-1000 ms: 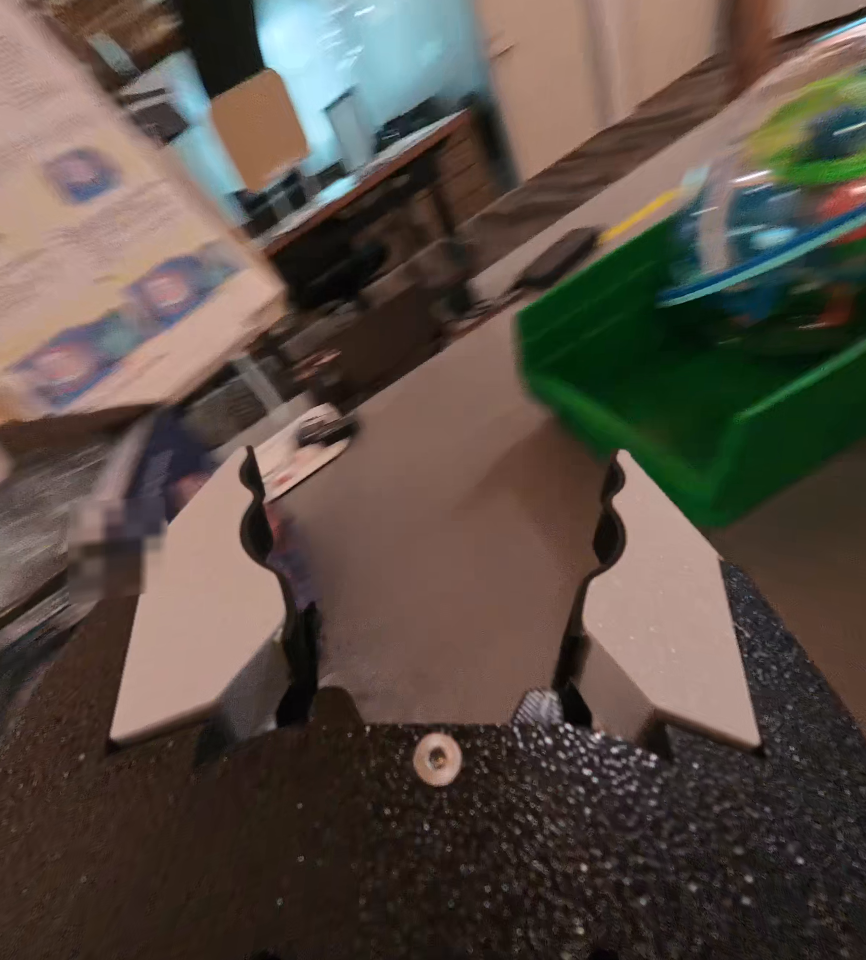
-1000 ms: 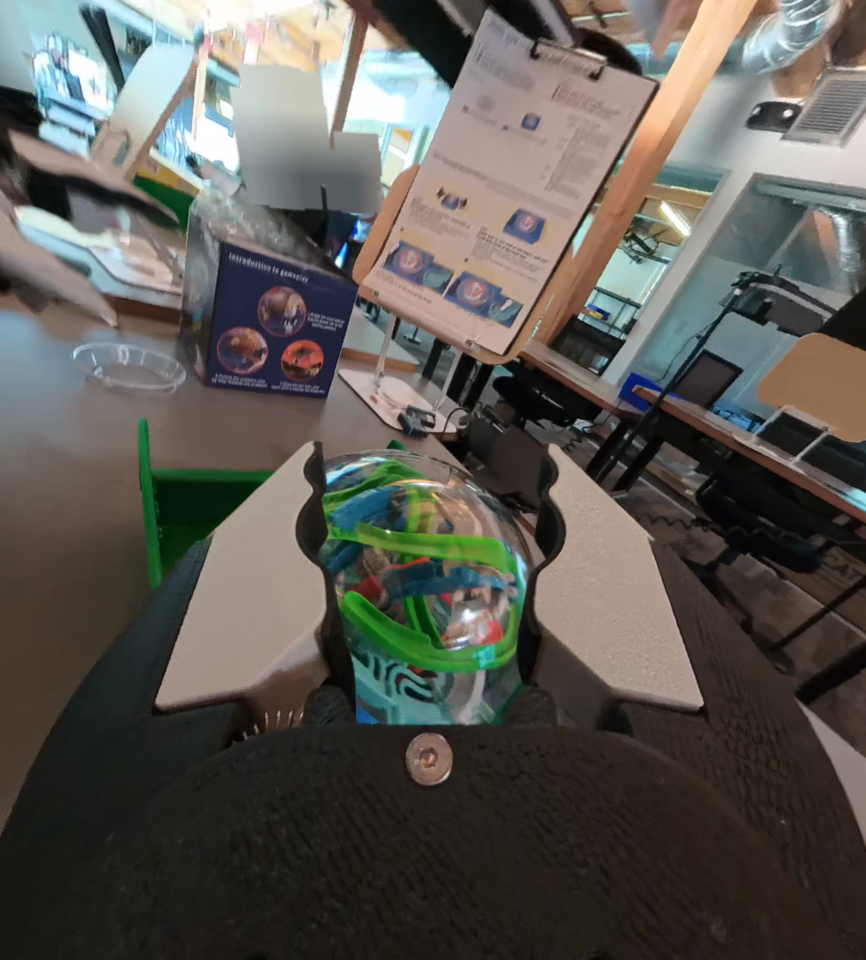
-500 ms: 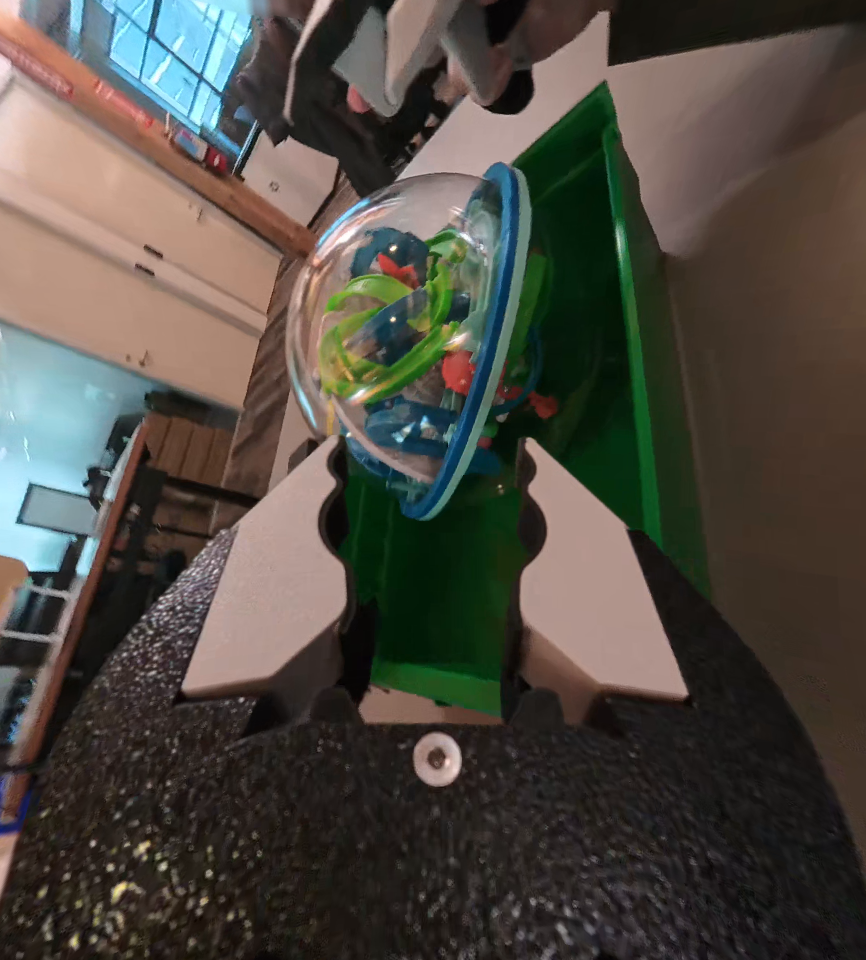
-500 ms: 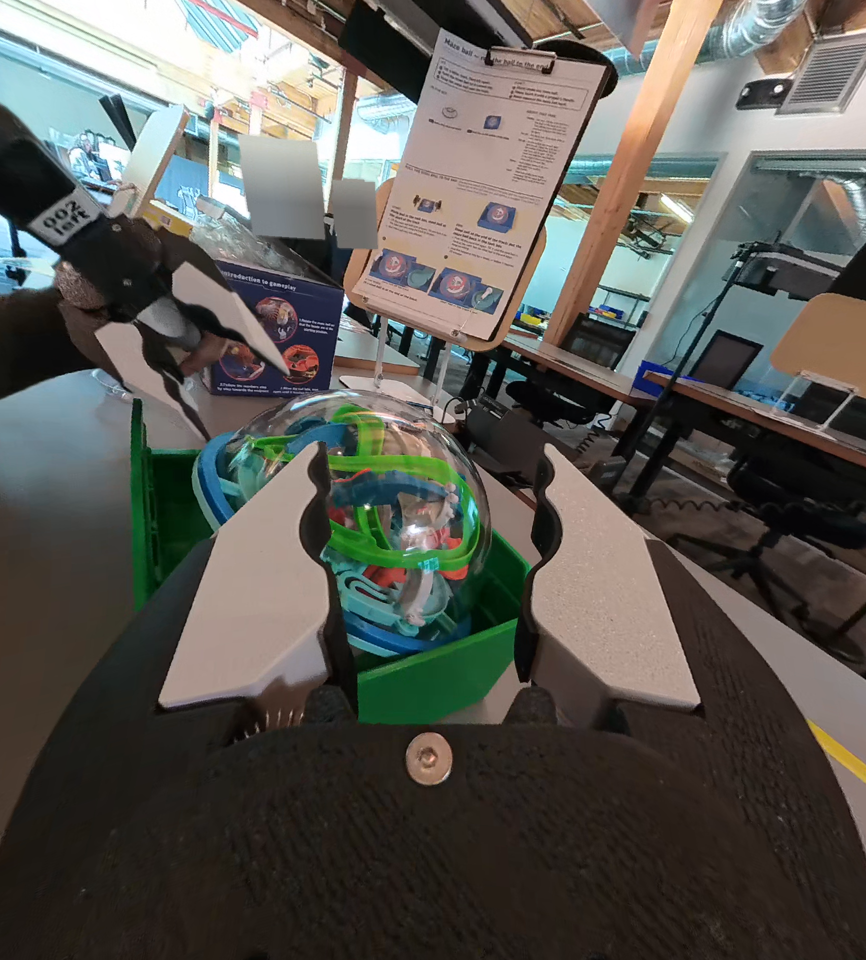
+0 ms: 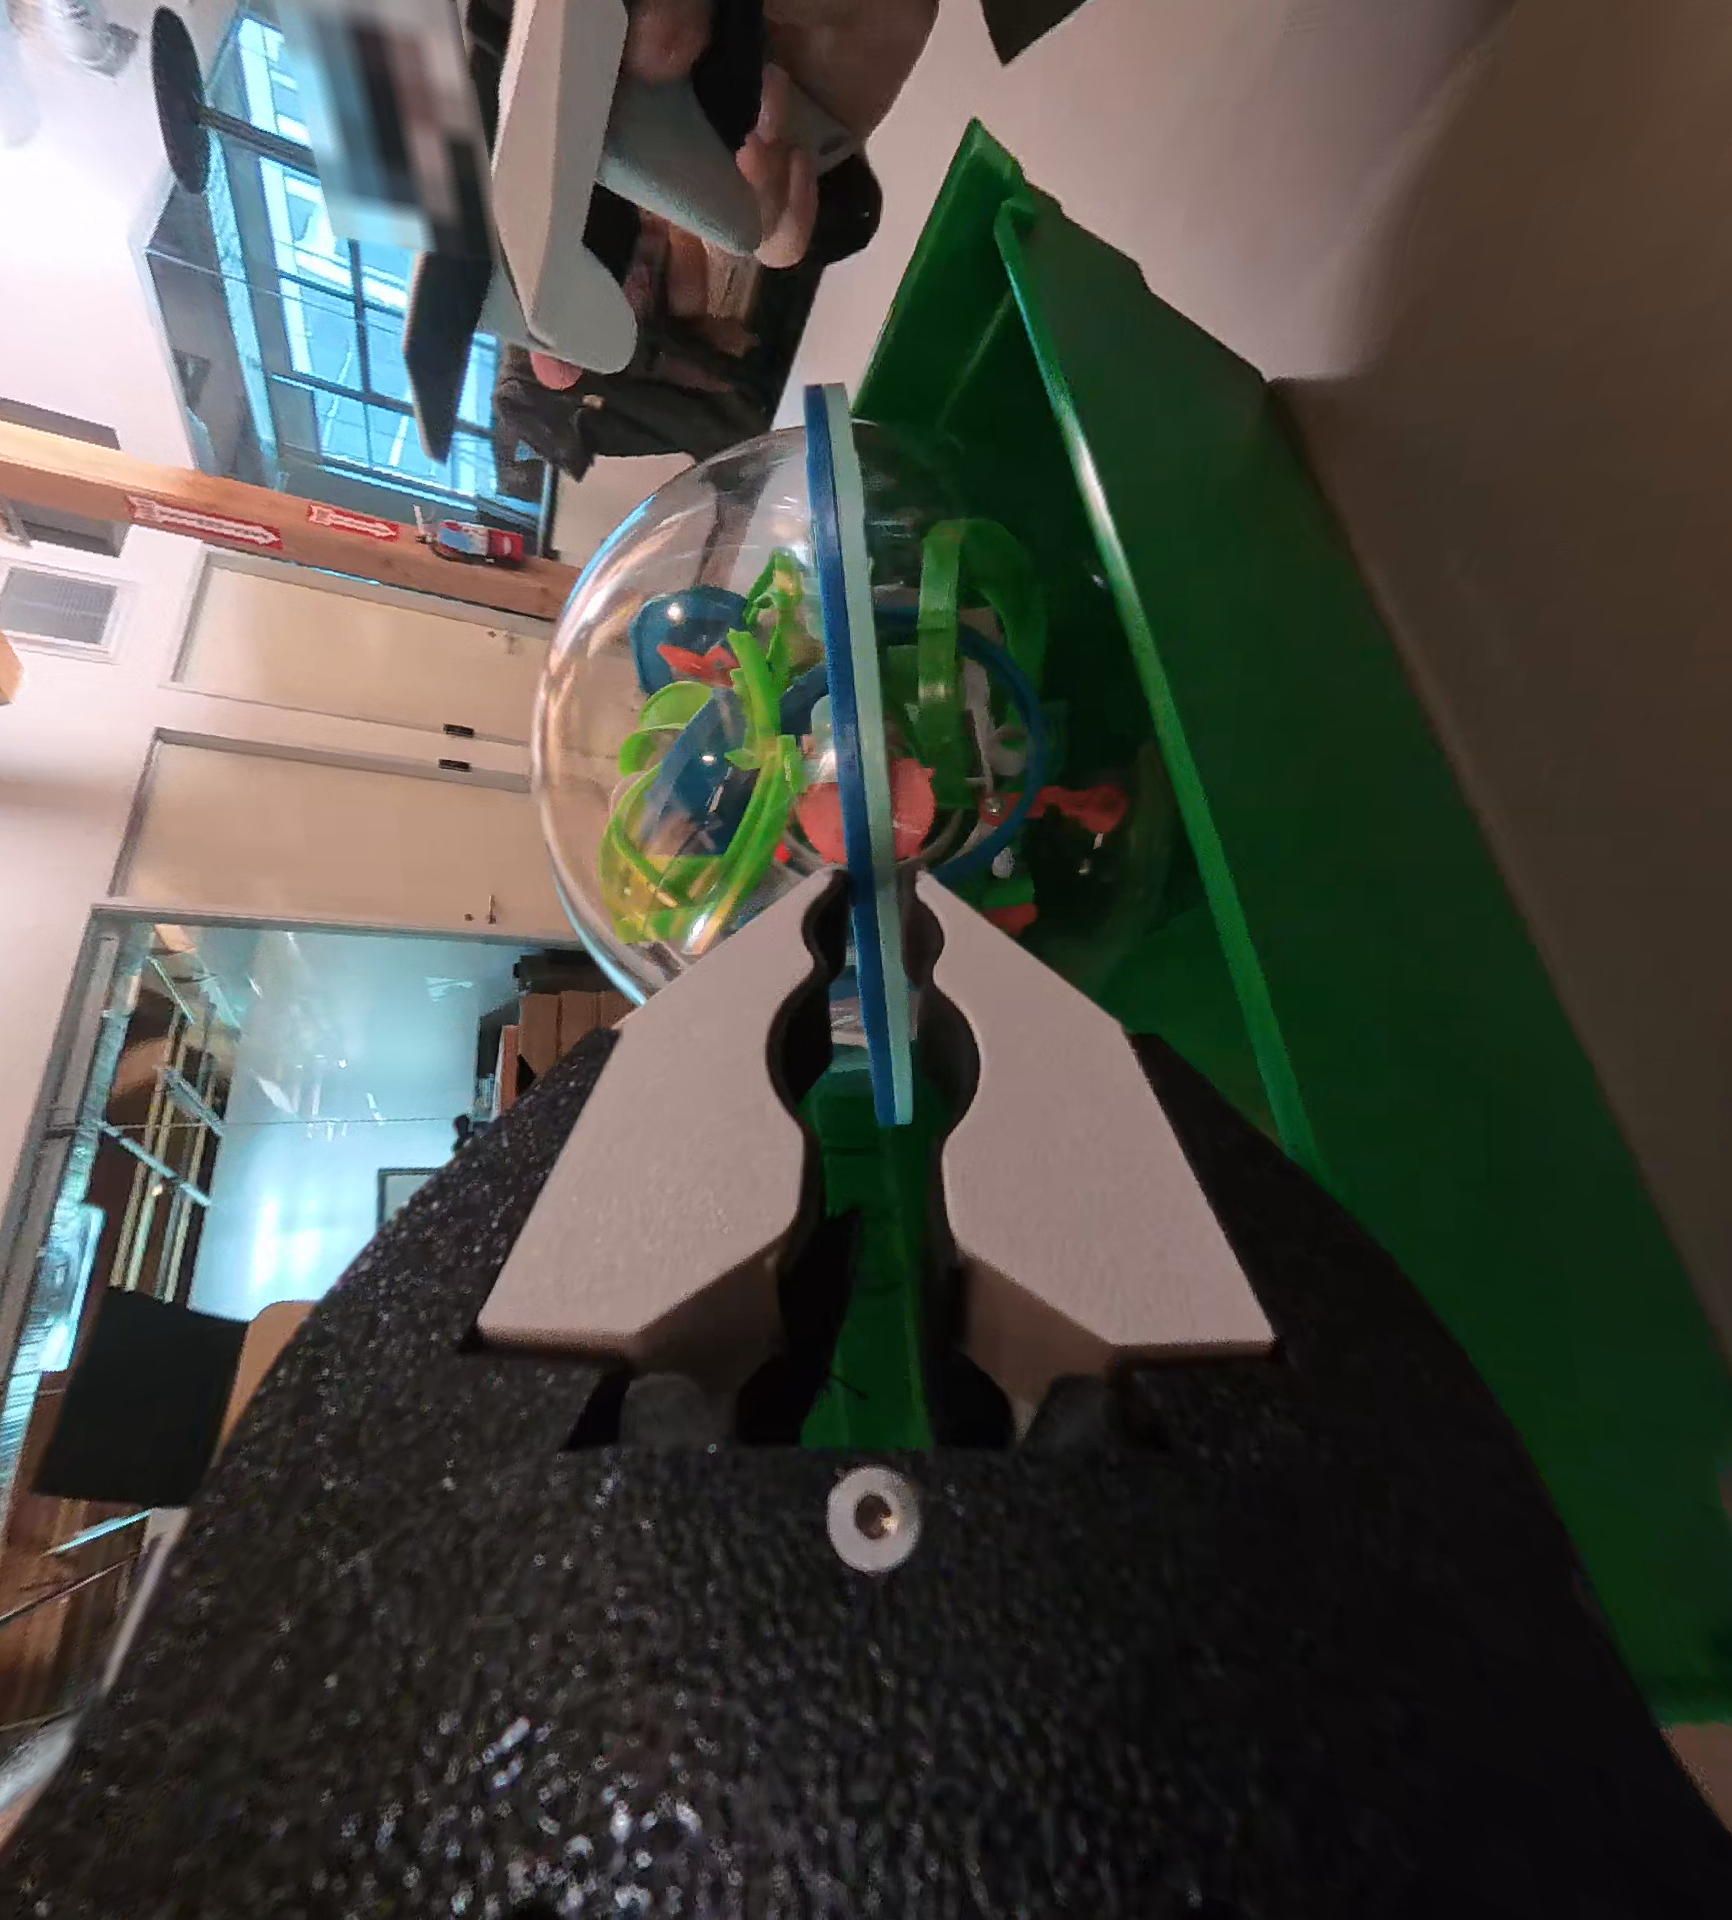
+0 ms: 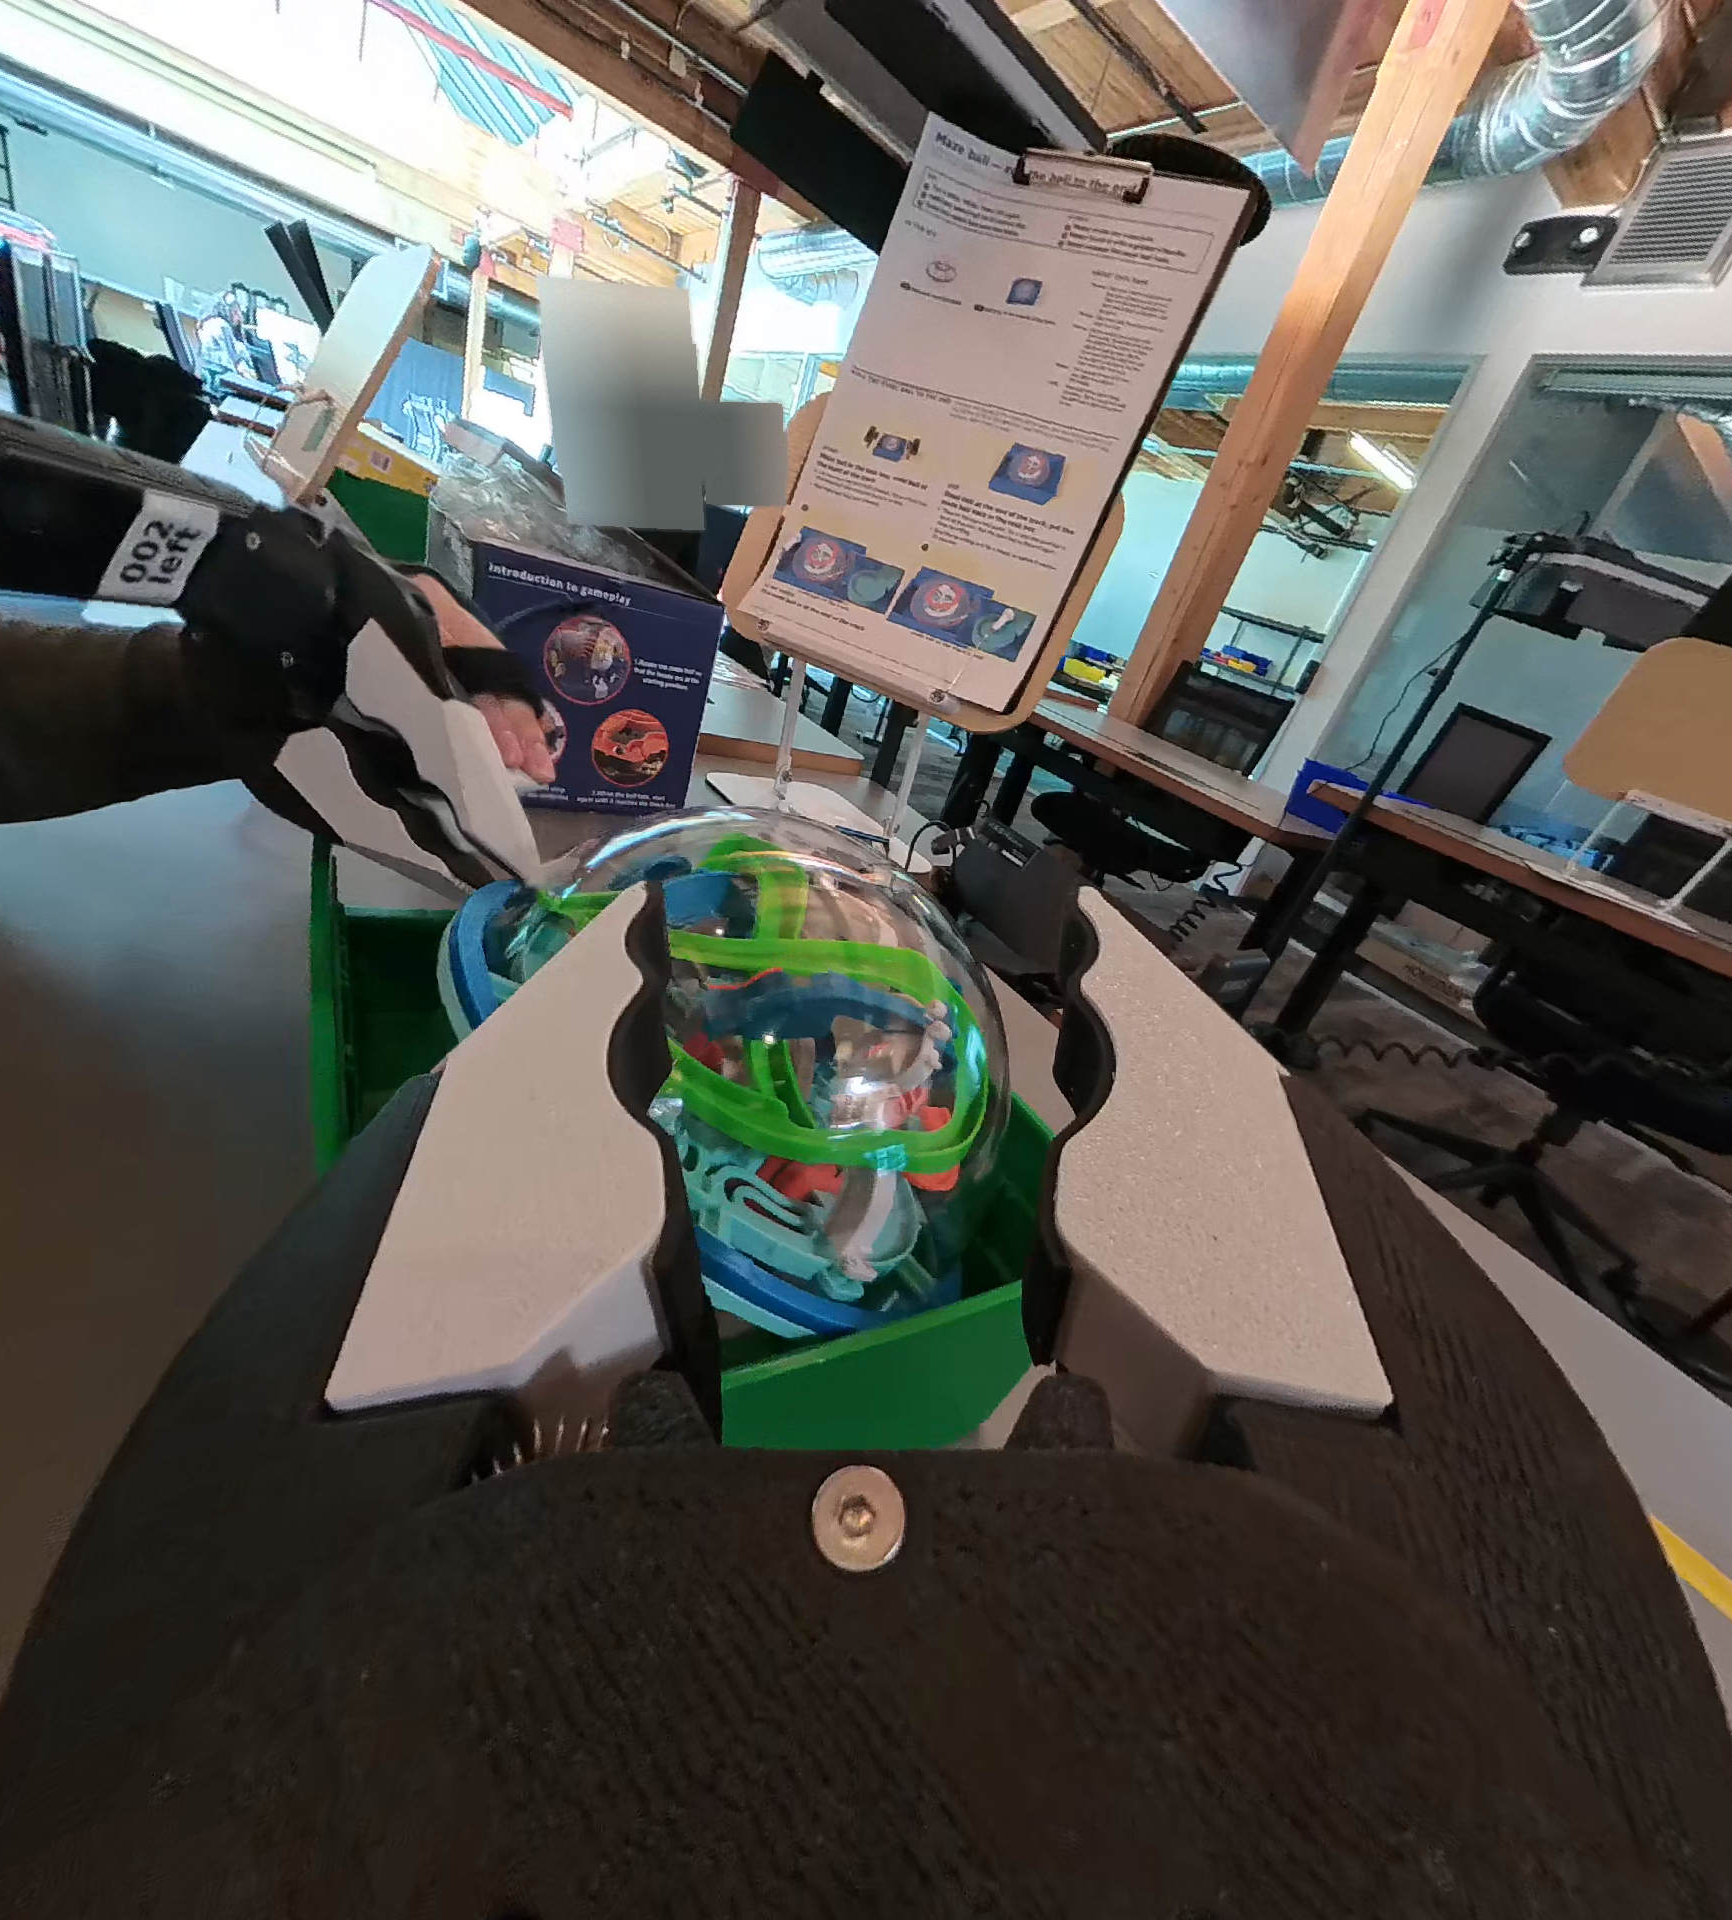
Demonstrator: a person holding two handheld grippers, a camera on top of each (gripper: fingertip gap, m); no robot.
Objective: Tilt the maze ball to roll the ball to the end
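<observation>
The maze ball [image 5: 696,727] is a clear sphere with green, blue and red tracks and a blue rim around its middle. It sits in a green bin [image 5: 1257,727]. My left gripper [image 5: 877,904] is shut on the blue rim, with both pads pressed on it. The right wrist view shows the left gripper [image 6: 503,857] pinching the rim at the ball's far left. My right gripper [image 6: 862,914] is open, and the ball [image 6: 820,1039] lies beyond its fingertips, untouched. In the left wrist view the right gripper's fingers [image 5: 555,239] hang clear of the ball.
The bin [image 6: 872,1371] stands on a brown table [image 6: 62,1039]. A dark blue box [image 6: 602,675] and a clipboard with a sheet on a stand [image 6: 1007,416] are behind it. Desks and chairs stand off the table's right edge.
My left gripper swung round to the ball and closed from wide open onto its blue rim. The ball that sat deep between my right fingers a second ago now lies farther off in the bin.
</observation>
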